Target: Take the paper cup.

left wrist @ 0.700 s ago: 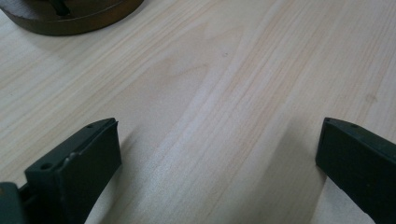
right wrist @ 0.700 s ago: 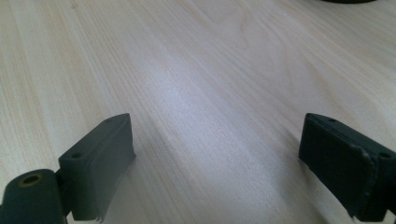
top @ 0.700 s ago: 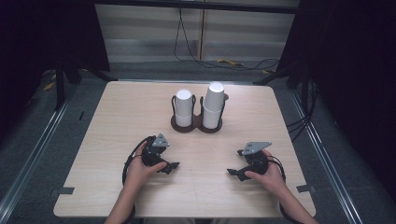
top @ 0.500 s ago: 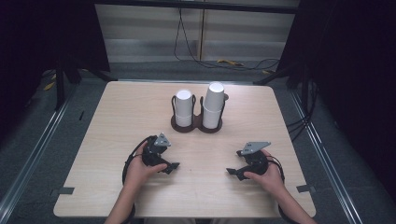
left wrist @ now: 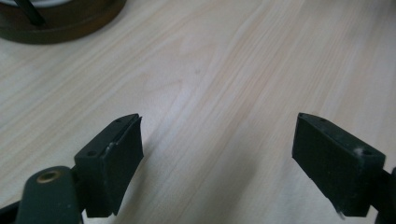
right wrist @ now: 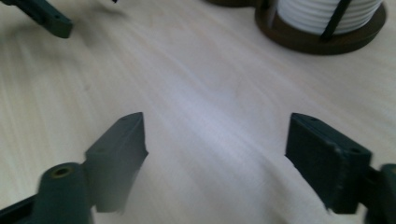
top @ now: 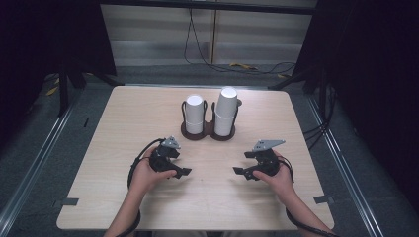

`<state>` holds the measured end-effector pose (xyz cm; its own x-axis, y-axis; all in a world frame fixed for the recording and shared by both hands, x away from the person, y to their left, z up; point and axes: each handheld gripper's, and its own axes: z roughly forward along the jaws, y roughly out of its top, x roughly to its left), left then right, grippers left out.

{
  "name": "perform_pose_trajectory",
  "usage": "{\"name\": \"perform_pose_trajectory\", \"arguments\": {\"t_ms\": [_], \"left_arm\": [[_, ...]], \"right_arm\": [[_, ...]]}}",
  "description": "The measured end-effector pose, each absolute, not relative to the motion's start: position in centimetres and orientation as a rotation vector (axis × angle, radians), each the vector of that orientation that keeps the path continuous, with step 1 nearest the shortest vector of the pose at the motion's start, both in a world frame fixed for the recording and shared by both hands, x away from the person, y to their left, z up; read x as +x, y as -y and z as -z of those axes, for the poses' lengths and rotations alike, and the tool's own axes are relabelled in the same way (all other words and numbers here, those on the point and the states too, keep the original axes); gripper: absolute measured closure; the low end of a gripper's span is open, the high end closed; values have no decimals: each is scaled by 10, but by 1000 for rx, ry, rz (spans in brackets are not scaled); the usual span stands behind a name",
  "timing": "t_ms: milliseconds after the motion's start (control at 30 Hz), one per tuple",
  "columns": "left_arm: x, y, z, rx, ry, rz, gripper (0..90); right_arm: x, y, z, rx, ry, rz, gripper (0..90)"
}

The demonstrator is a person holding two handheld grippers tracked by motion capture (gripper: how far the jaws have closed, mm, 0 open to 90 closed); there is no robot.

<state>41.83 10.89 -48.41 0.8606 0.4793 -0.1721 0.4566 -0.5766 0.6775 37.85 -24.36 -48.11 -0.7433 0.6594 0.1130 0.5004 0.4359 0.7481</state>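
Note:
Two stacks of white paper cups stand upside down in a dark brown two-ring holder (top: 207, 133) at the table's middle back: a shorter stack (top: 194, 113) on the left and a taller stack (top: 226, 111) on the right. My left gripper (top: 185, 172) (left wrist: 217, 154) rests low over the wood, front left of the holder, jaws wide apart with nothing between them. My right gripper (top: 238, 171) (right wrist: 215, 154) sits front right, also open and empty. The holder's base (right wrist: 322, 35) and ribbed cup rims (right wrist: 327, 11) show at the top of the right gripper view.
The light wooden table (top: 123, 128) has bare room on both sides of the holder. Cables trail from each gripper toward the front edge. A metal floor rail (top: 34, 163) runs along the left. The left gripper's jaw tip (right wrist: 46, 16) shows in the right gripper view.
Both grippers have shifted only slightly; the cups and holder have stayed put.

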Motion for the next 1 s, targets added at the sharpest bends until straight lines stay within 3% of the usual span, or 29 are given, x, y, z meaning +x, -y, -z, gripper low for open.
{"name": "perform_pose_trajectory", "arguments": {"t_ms": [500, 1000], "left_arm": [[460, -113, 414, 2322, -651, -91, 184], [492, -104, 390, 2331, -677, -114, 185]], "right_arm": [[406, 211, 469, 968, -2493, -1183, 194], [419, 198, 464, 964, -2481, -1205, 201]]}}
